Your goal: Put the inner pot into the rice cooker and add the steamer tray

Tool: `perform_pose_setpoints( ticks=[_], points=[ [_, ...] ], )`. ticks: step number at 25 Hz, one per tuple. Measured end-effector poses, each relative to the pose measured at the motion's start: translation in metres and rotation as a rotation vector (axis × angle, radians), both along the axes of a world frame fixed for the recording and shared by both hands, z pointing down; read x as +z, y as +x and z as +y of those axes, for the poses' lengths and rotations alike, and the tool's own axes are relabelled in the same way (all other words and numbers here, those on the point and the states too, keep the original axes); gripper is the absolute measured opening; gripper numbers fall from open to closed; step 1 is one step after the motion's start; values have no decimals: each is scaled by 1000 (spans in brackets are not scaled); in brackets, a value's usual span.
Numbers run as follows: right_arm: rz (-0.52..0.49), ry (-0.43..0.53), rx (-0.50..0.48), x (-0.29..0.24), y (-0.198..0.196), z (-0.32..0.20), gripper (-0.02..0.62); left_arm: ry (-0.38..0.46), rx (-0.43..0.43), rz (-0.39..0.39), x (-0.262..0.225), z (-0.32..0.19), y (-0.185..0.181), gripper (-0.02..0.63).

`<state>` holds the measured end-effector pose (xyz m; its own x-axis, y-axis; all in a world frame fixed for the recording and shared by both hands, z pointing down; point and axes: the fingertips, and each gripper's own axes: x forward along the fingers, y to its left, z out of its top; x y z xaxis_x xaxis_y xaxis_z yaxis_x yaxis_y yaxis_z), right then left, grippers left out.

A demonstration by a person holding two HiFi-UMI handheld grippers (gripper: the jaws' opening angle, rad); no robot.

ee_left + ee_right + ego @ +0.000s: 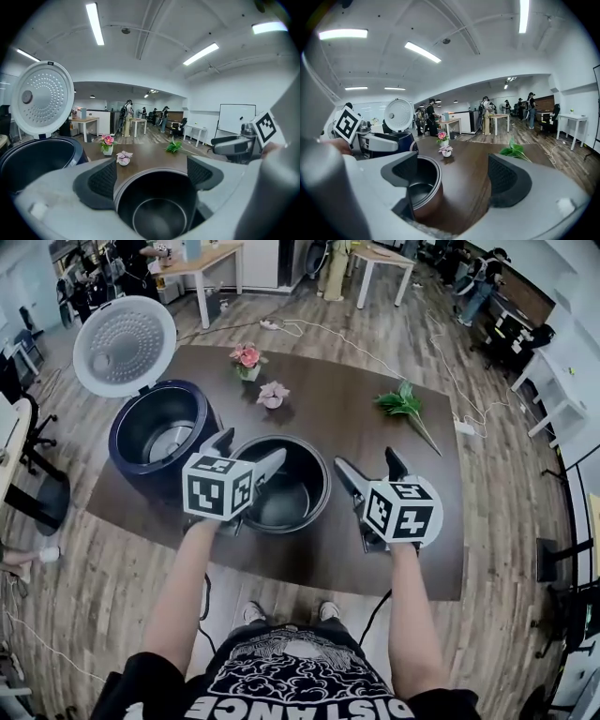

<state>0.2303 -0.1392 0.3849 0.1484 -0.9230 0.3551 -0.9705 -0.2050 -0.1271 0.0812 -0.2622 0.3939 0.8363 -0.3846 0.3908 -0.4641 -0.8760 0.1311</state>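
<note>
The dark metal inner pot [281, 486] stands on the brown table [375, 540], just right of the dark blue rice cooker [157, 435], whose white lid [125, 345] is raised. My left gripper [251, 448] hovers open over the pot's left rim. In the left gripper view the pot [157, 206] fills the gap between the open jaws of the left gripper [152, 176]. My right gripper [367, 460] is open just right of the pot. In the right gripper view the pot [423, 187] sits by the left jaw of the right gripper [457, 176]; nothing is held.
Two small flower pots [247, 359] [273, 395] stand behind the inner pot, and a green leafy sprig [405, 406] lies at the table's right. A white cable [375, 352] runs on the floor behind. Desks and people fill the far room.
</note>
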Motion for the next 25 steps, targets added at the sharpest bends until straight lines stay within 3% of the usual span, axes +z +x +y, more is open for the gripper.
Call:
perform_pose_setpoints(
  ticks=[11, 18, 25],
  points=[
    [4, -25, 149, 1, -18, 21, 453, -21, 141, 16, 5, -2, 2, 474],
    [-51, -22, 174, 21, -43, 14, 437, -47, 153, -10, 25, -10, -23, 474],
    [-120, -53, 183, 52, -57, 2, 417, -141, 127, -45, 57, -19, -40, 474]
  ],
)
